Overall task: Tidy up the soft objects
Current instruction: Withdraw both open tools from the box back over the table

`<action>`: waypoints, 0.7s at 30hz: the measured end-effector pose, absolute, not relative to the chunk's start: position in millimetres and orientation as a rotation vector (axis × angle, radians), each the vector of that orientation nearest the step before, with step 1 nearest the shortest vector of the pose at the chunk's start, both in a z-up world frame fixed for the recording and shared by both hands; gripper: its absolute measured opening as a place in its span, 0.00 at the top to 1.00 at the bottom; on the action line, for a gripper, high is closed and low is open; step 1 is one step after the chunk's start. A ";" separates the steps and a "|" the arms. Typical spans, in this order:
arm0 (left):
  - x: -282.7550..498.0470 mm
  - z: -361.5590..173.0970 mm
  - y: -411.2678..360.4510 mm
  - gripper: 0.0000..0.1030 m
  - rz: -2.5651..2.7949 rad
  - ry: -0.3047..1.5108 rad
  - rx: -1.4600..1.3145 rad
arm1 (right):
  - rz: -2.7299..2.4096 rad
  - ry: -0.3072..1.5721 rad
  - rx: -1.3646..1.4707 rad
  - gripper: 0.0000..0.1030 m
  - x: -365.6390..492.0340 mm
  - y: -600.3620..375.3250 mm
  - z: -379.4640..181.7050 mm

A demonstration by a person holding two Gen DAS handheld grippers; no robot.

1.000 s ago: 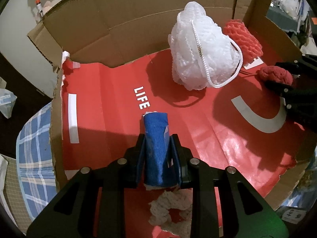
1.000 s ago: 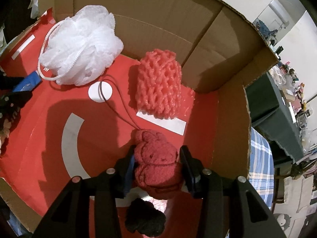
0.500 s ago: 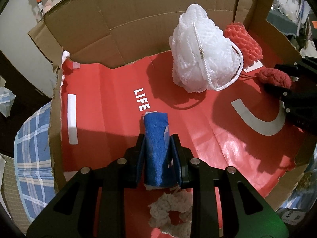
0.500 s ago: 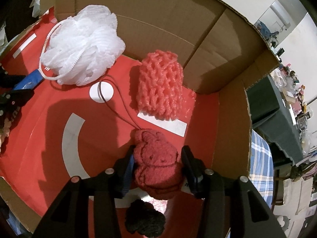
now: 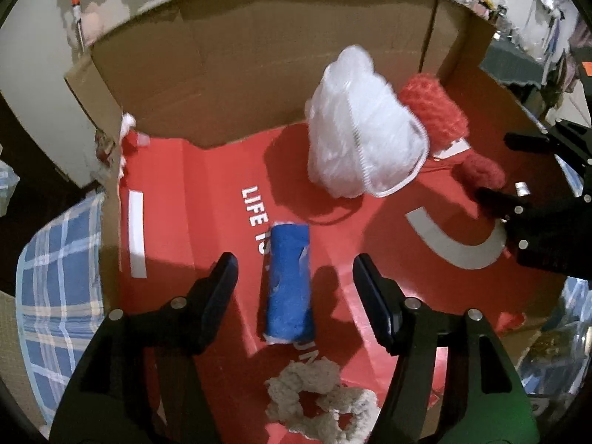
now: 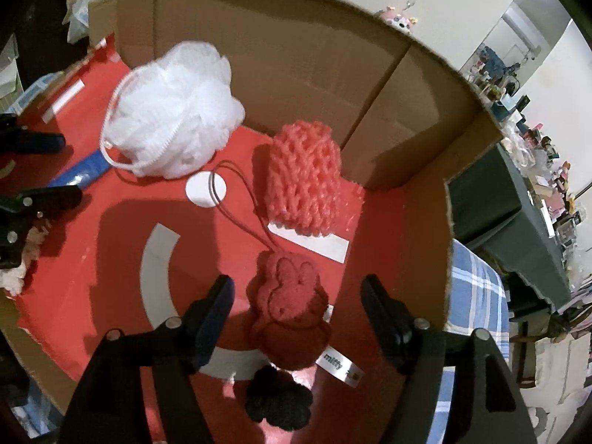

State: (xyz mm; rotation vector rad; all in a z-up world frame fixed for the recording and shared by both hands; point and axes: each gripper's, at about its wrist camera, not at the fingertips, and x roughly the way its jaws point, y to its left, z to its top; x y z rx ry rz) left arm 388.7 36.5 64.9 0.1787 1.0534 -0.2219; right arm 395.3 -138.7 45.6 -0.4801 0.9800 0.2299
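Note:
A rolled blue cloth lies on the red floor of the cardboard box, between the fingers of my left gripper, whose jaws are opening and no longer touch it. A cream scrunchie lies just below it. A dark red rabbit-shaped plush with a white tag lies between the fingers of my right gripper; these jaws are also opening, clear of it. A black fluffy piece sits under the plush. The white mesh pouf and the coral net sponge rest near the back wall.
The box's tall cardboard walls close in the back and right. A blue plaid cloth lies outside the box on the left, and a dark green table stands beyond the right wall. My right gripper shows at the left wrist view's right edge.
Both grippers have opened. The blue roll now lies free on the red floor, and the red plush rests loose between the right fingers. Neither hand has shifted much.

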 end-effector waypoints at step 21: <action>239.5 187.5 27.5 0.13 -0.250 0.617 0.072 | 0.306 0.605 -0.269 0.00 250.0 -168.4 178.0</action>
